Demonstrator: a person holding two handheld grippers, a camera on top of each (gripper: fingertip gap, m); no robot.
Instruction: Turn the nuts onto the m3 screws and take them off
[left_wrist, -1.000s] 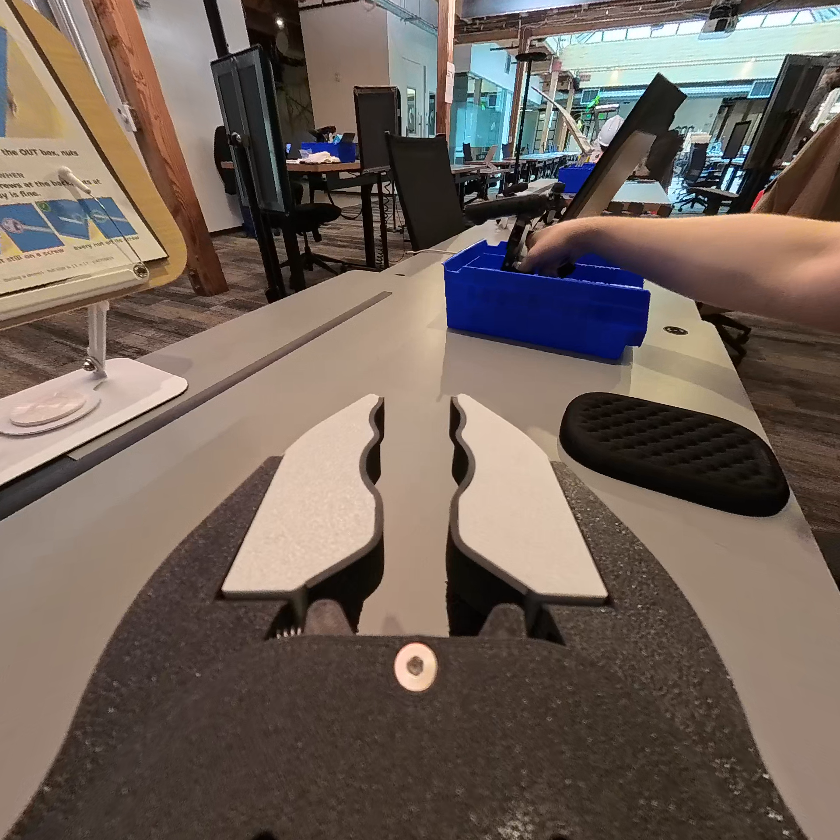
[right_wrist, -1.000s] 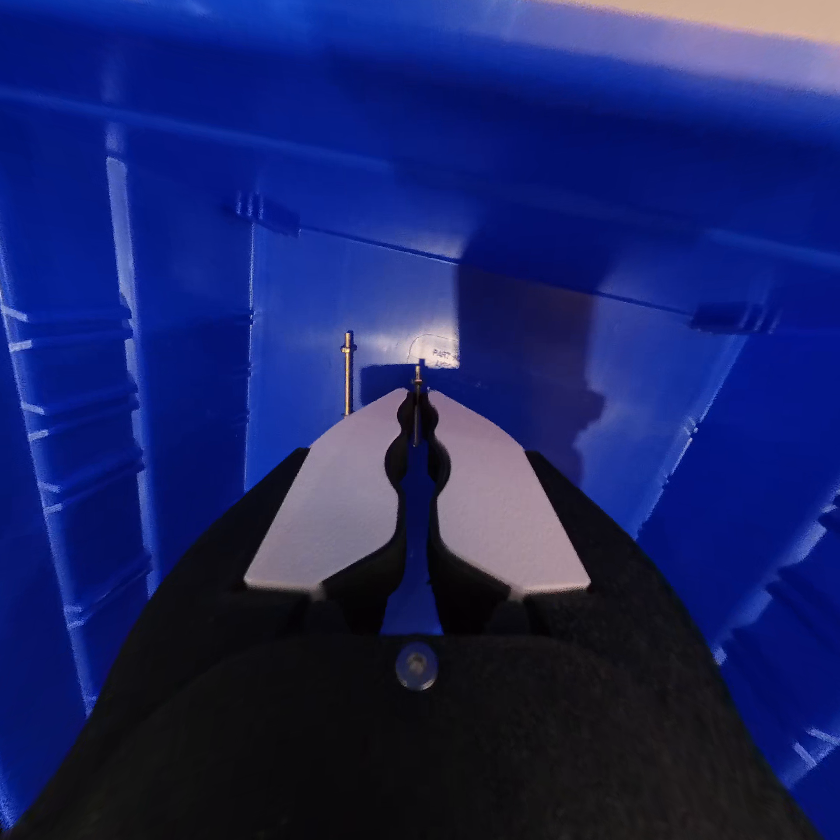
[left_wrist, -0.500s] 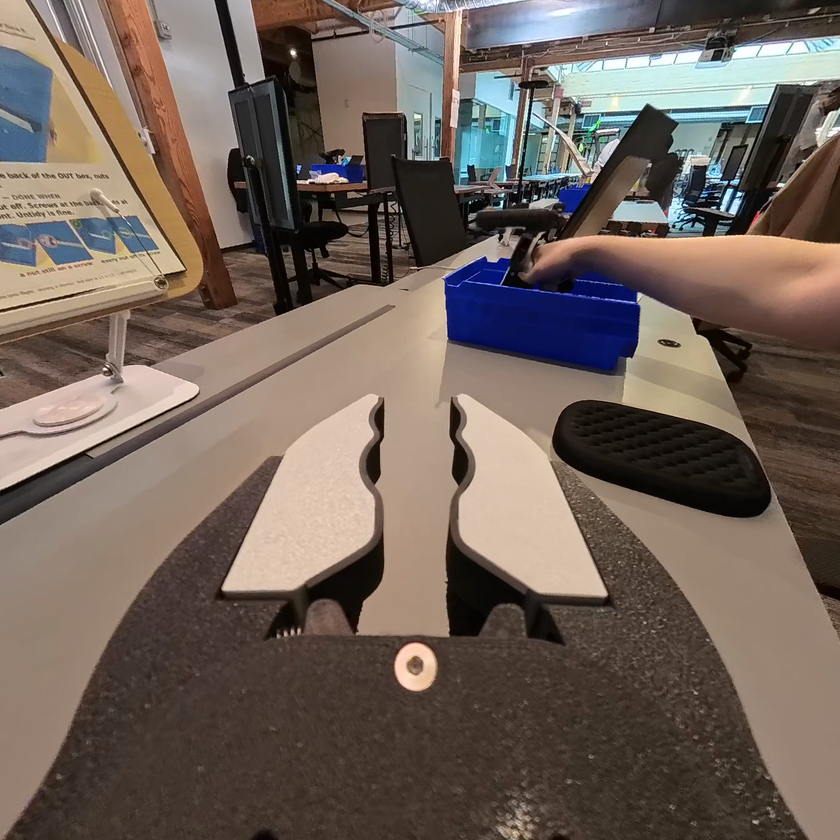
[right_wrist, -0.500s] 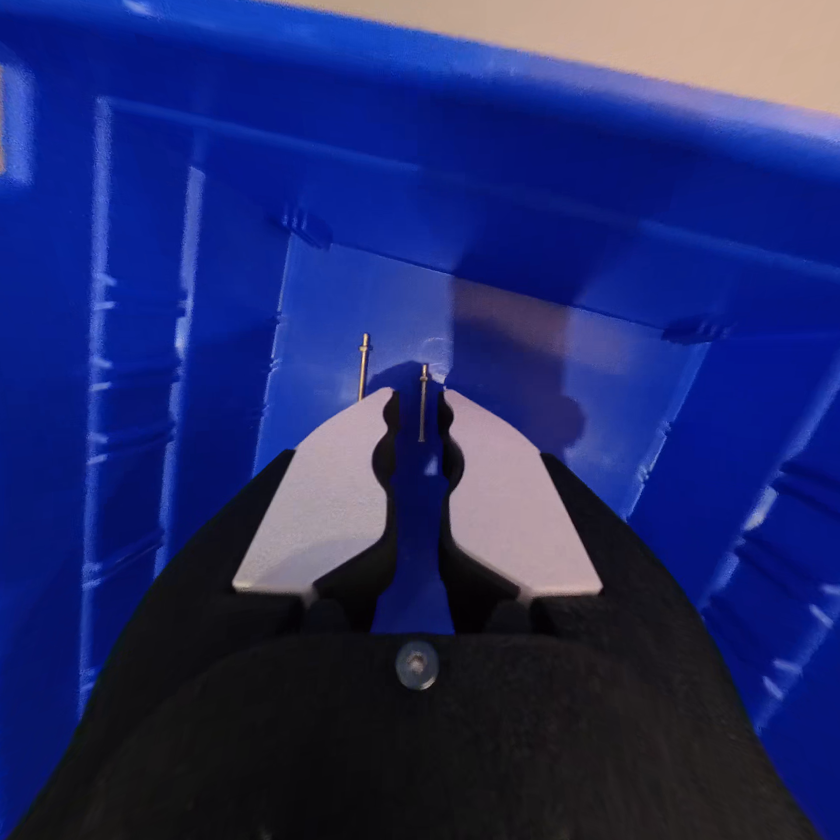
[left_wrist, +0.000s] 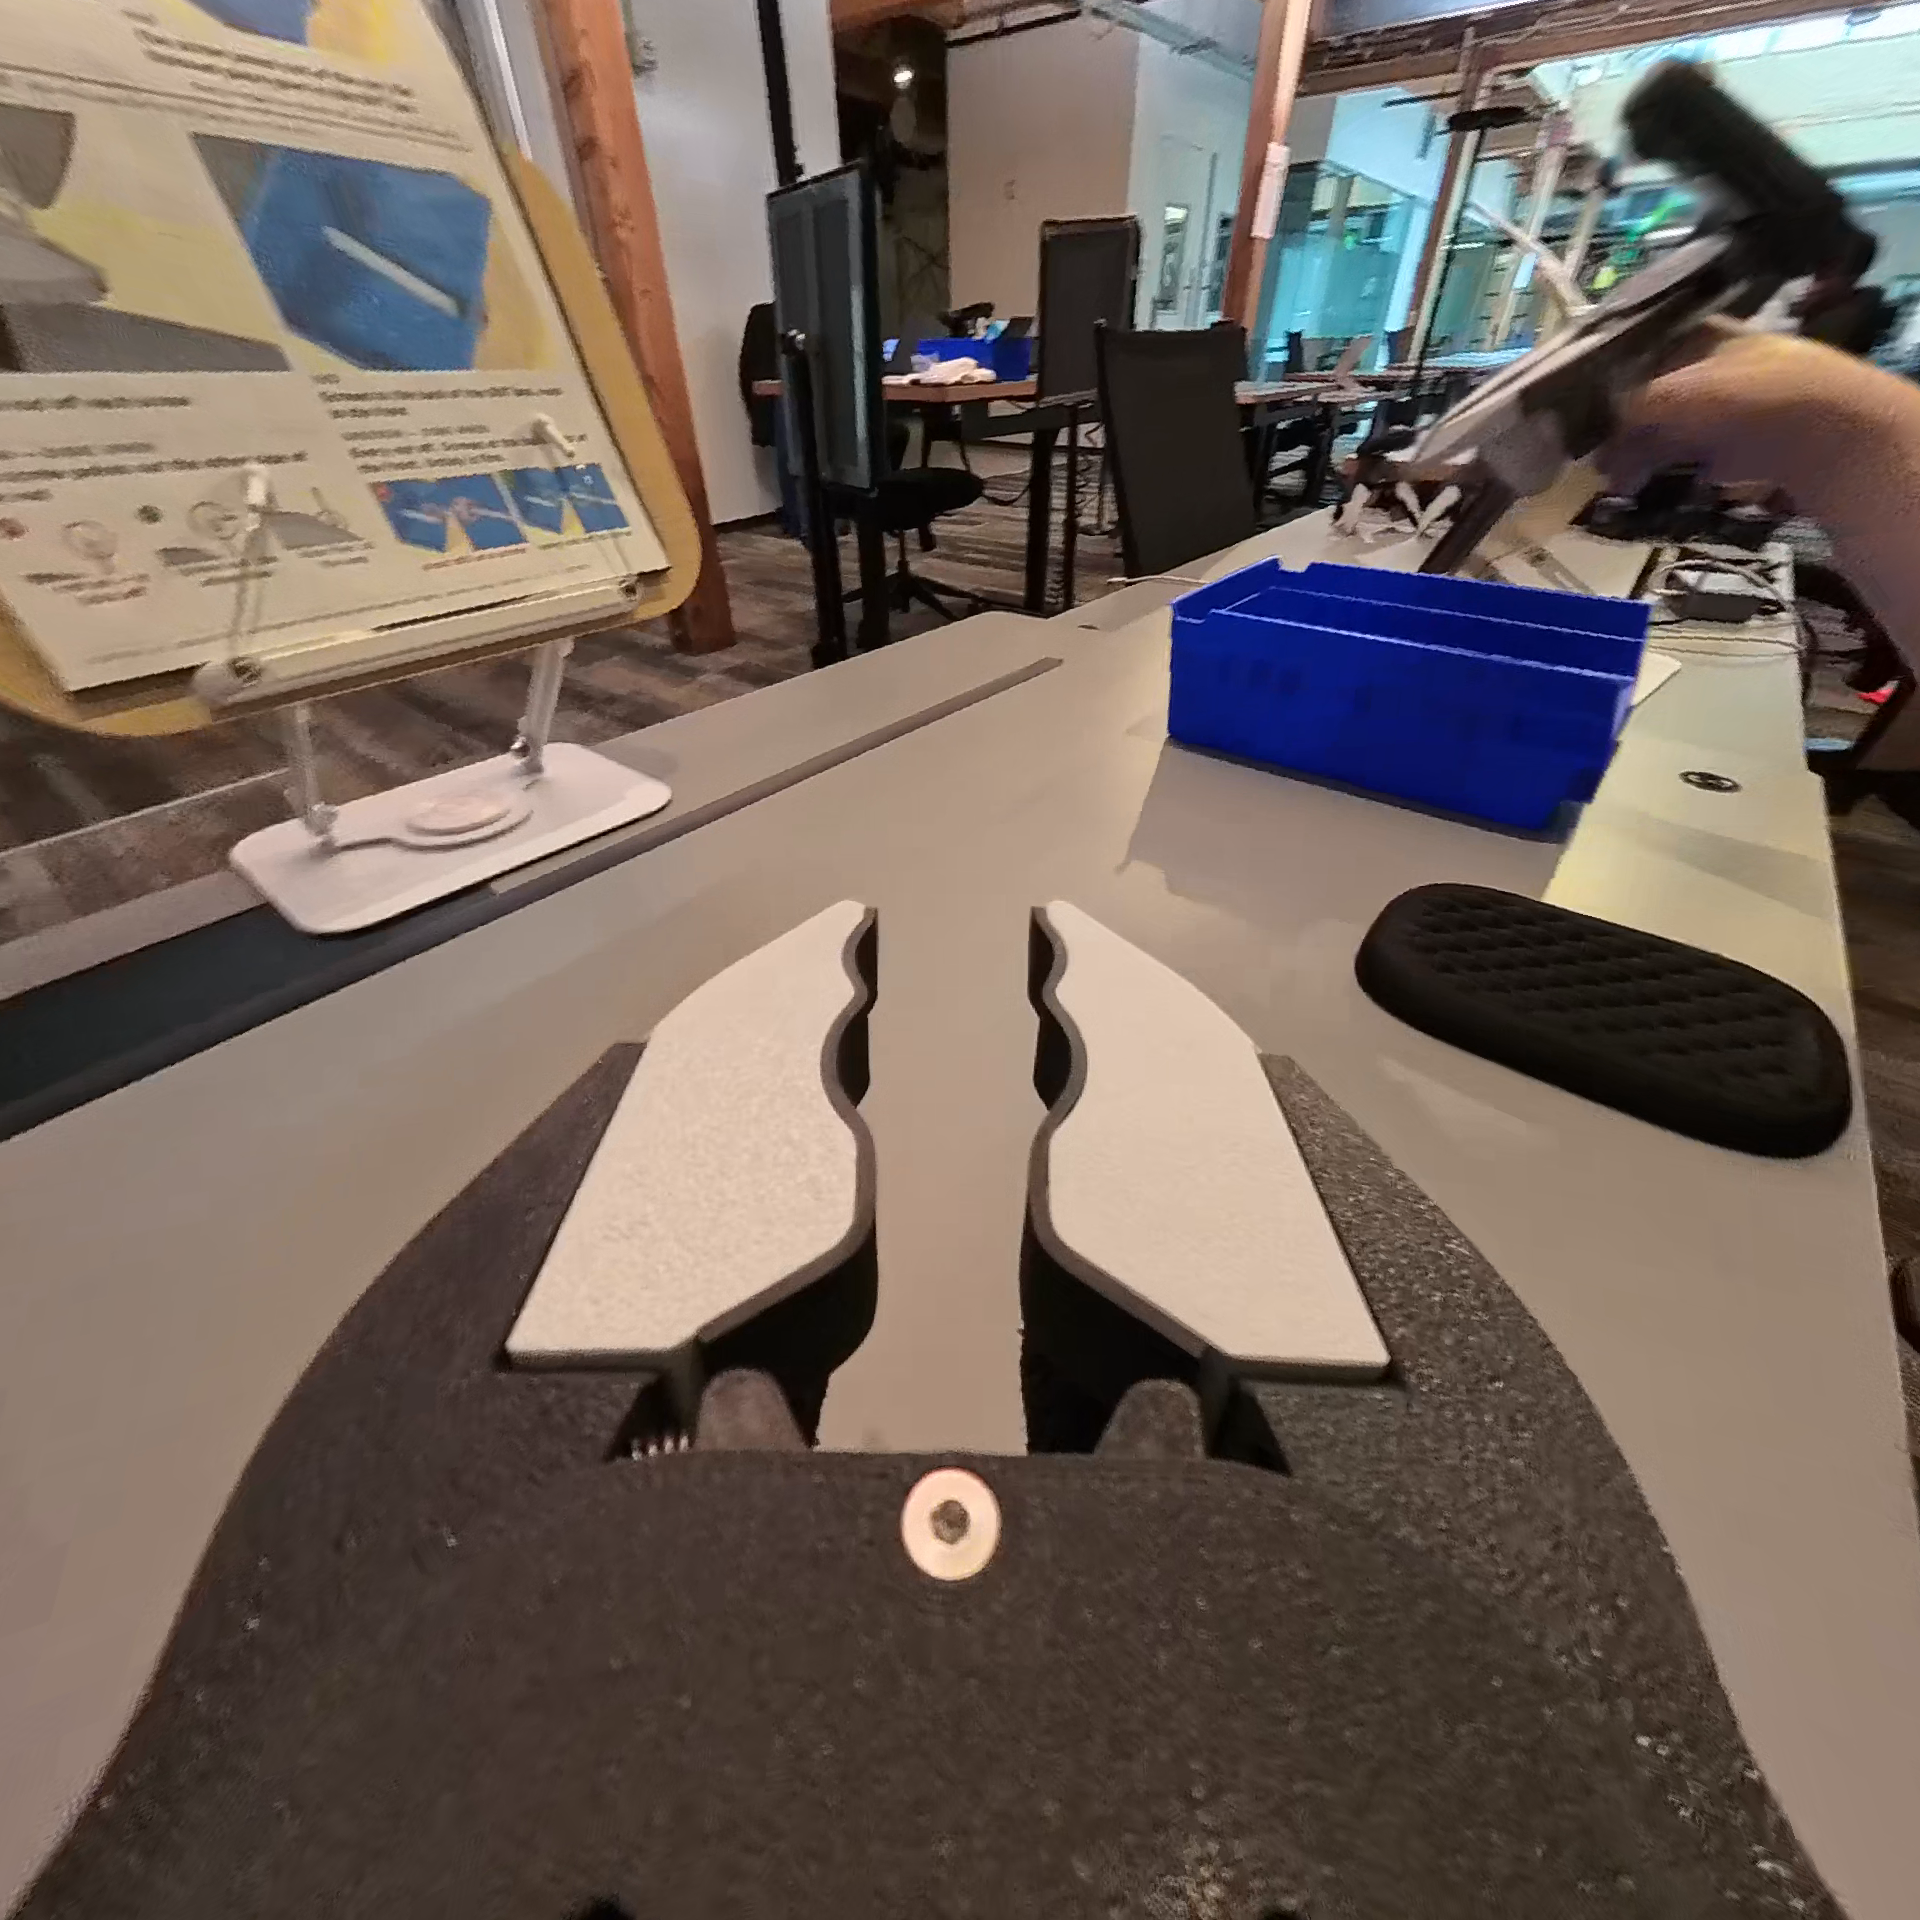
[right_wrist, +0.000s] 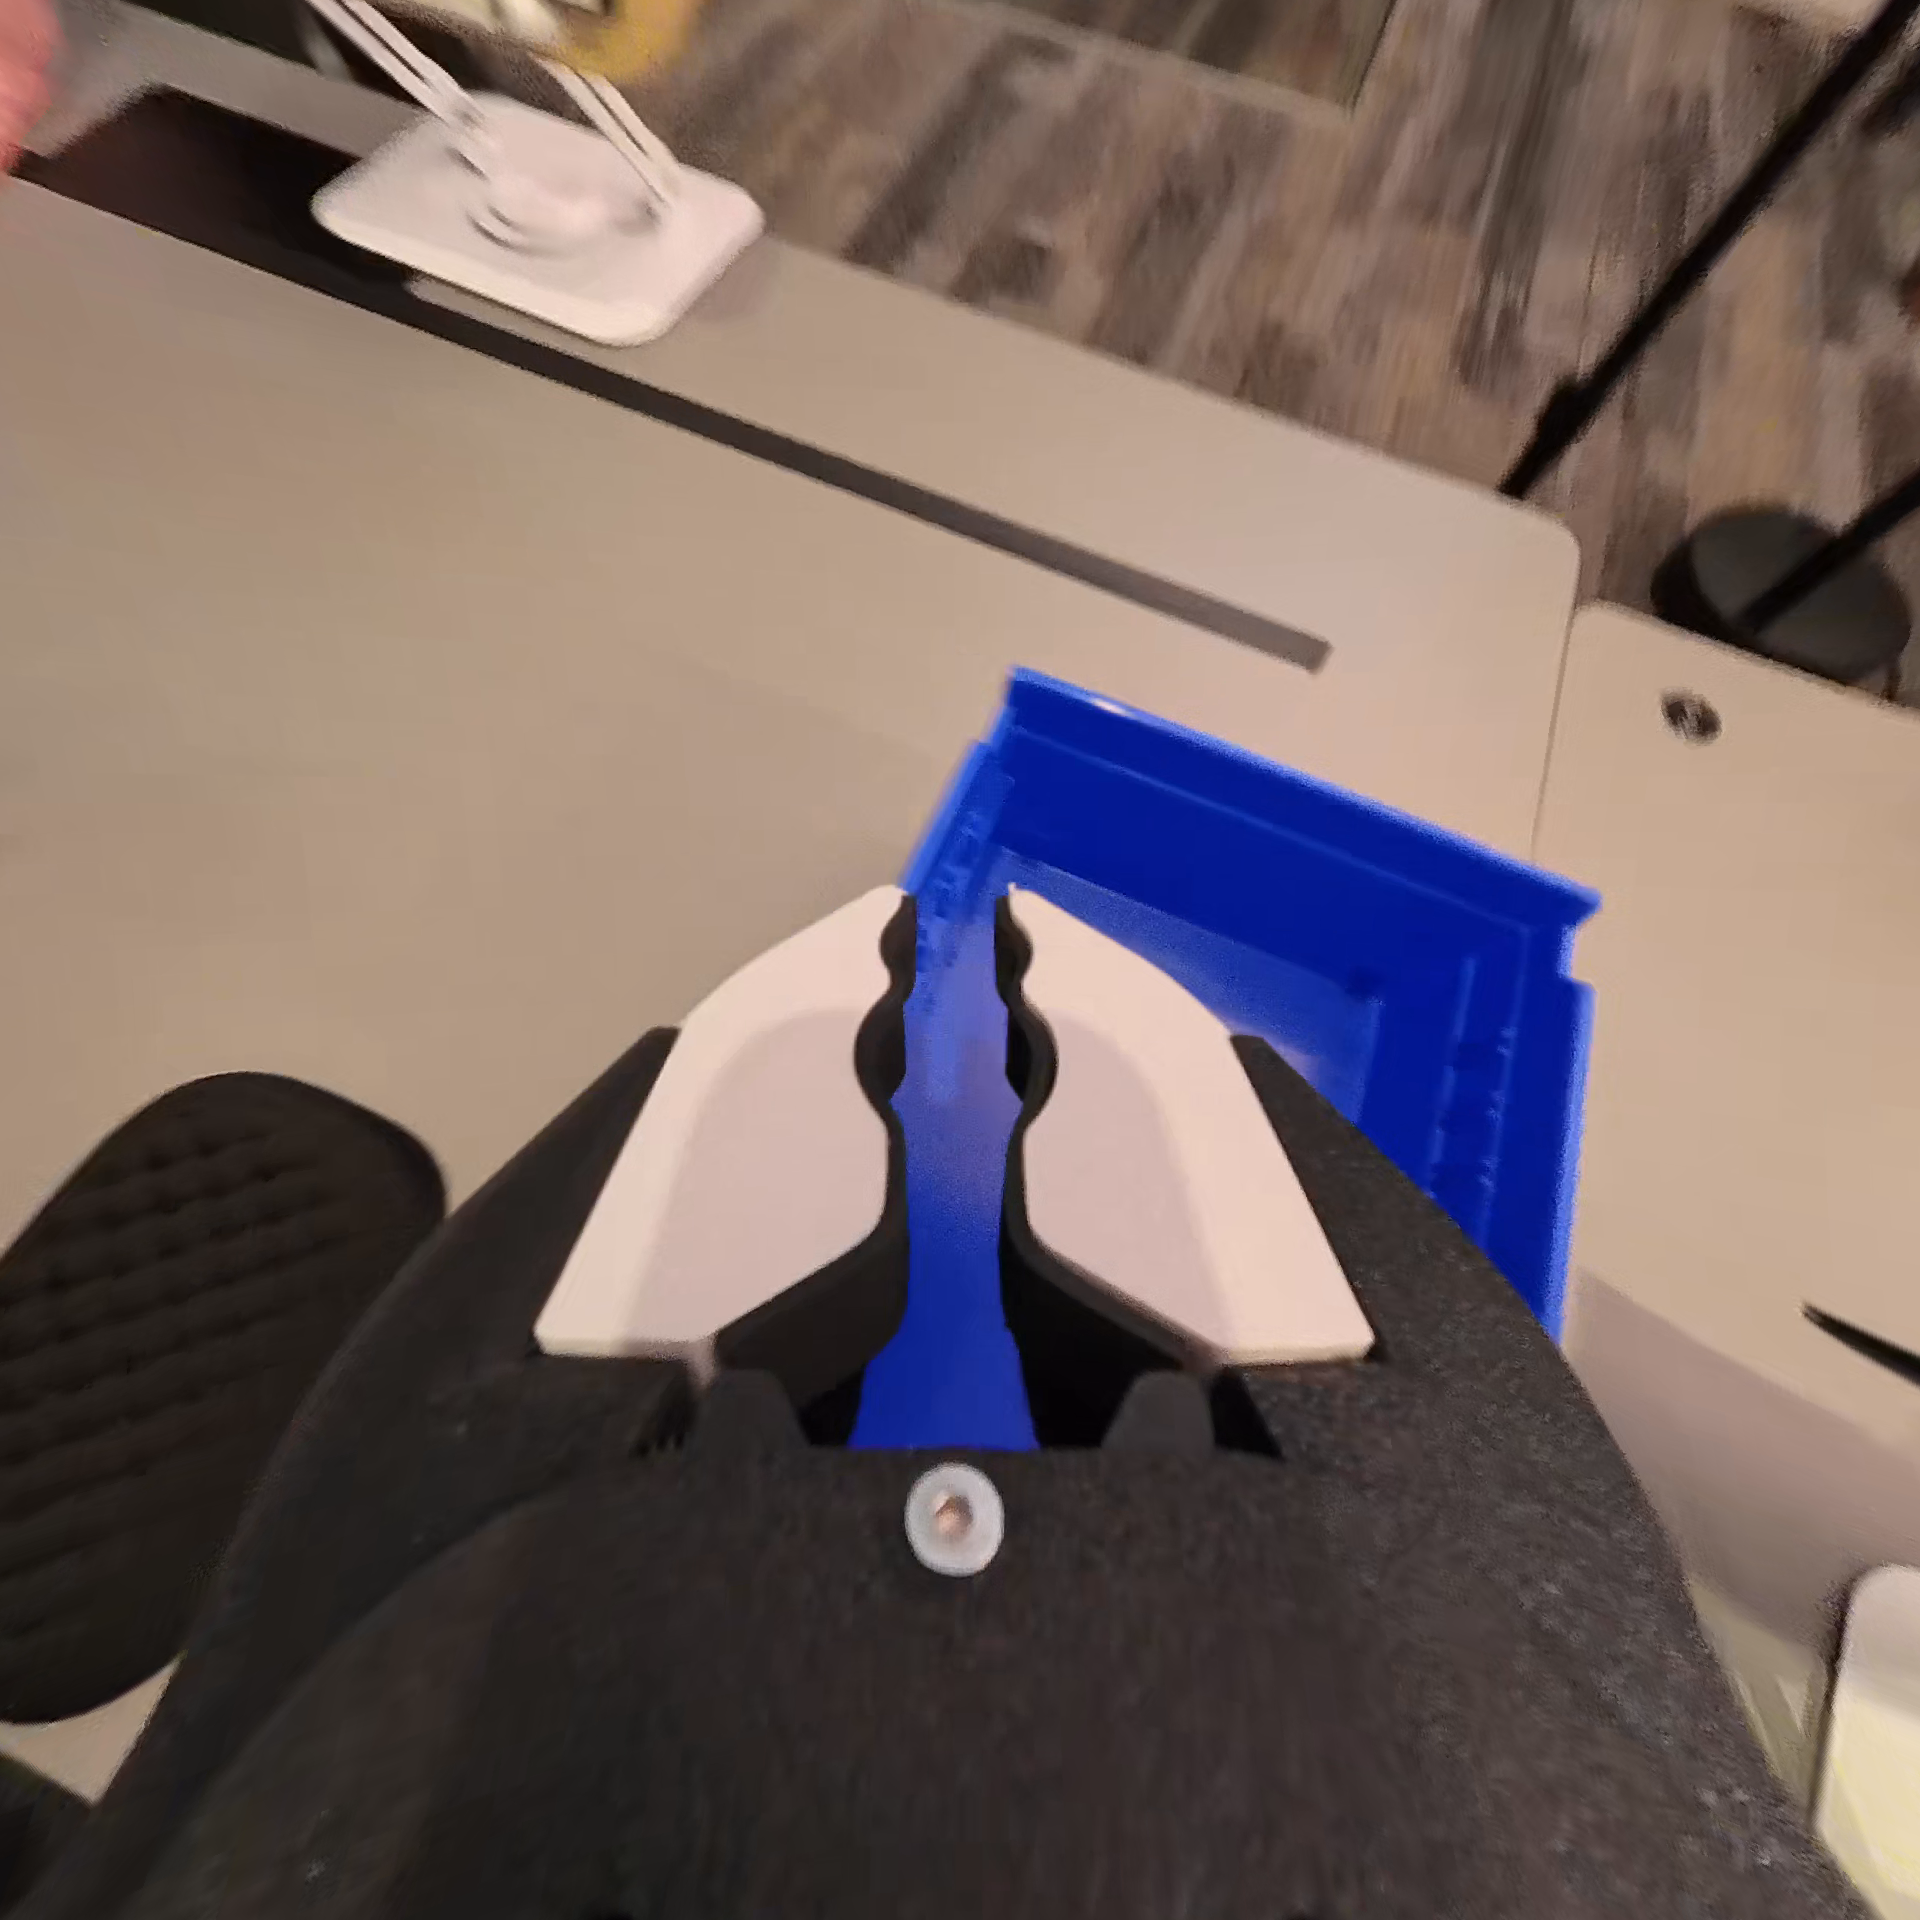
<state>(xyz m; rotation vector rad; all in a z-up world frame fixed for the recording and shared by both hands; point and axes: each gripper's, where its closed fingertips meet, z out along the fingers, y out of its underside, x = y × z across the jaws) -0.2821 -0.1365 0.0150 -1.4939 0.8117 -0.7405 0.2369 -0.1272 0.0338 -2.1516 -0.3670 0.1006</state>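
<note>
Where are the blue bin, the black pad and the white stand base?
blue bin (left_wrist: 1382, 707): left wrist view, on its near side wall.
black pad (left_wrist: 1600, 1013): left wrist view, on its dimpled top.
white stand base (left_wrist: 447, 831): left wrist view, on the flat plate by the round disc.

The desk (left_wrist: 312, 1195) is smooth grey laminate with a soft sheen, catching reflections near the bin (left_wrist: 1392, 696), which is glossy blue moulded plastic with ribbed walls. The left gripper (left_wrist: 951, 935) has a rough, grainy black body, pale matt finger plates with a fine speckled texture, and a bright metal screw at its centre. The black pad (left_wrist: 1600, 1018) looks soft and matt, dimpled all over. The printed sheet (left_wrist: 291, 343) is paper behind clear plastic on a smooth white stand (left_wrist: 457, 831). The floor (right_wrist: 1247, 208) looks like wood-grain planks.
</note>
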